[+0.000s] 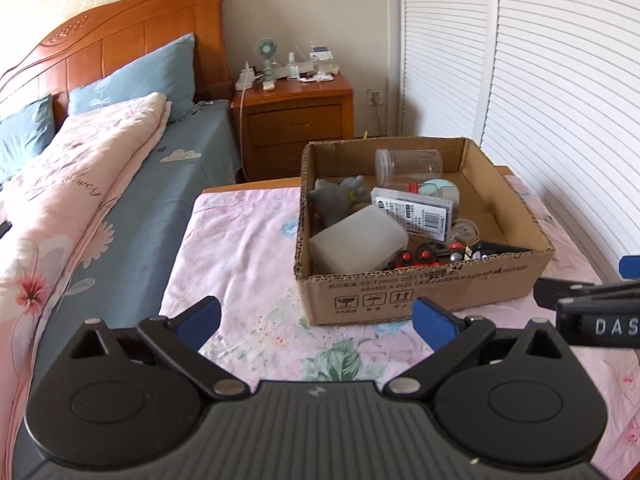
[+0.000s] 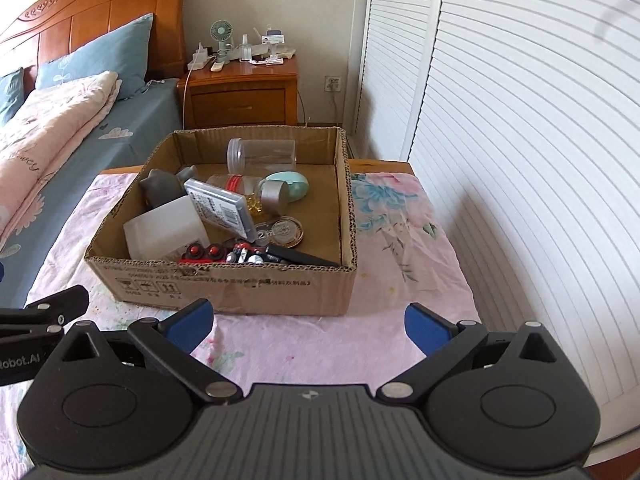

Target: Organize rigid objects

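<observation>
An open cardboard box (image 1: pixel 424 292) (image 2: pixel 224 286) stands on a table with a pink floral cloth (image 1: pixel 240 248) (image 2: pixel 400 248). In it lie a clear jar (image 1: pixel 410 165) (image 2: pixel 262 155), a grey toy figure (image 1: pixel 338 196) (image 2: pixel 162 188), a white block (image 1: pixel 356 240) (image 2: pixel 166 228), a flat grey case with a barcode (image 1: pixel 416 210) (image 2: pixel 222 208), a mint-green round item (image 2: pixel 290 188), a round tin (image 2: pixel 286 232) and small red and black parts (image 2: pixel 224 254). My left gripper (image 1: pixel 316 318) and right gripper (image 2: pixel 310 322) are both open and empty, in front of the box.
A bed (image 1: pixel 80 184) with a pink quilt and blue pillows lies to the left. A wooden nightstand (image 1: pixel 296 112) with a small fan and bottles stands behind the box. White louvred doors (image 2: pixel 520 120) run along the right. The right gripper shows at the left wrist view's right edge (image 1: pixel 592 308).
</observation>
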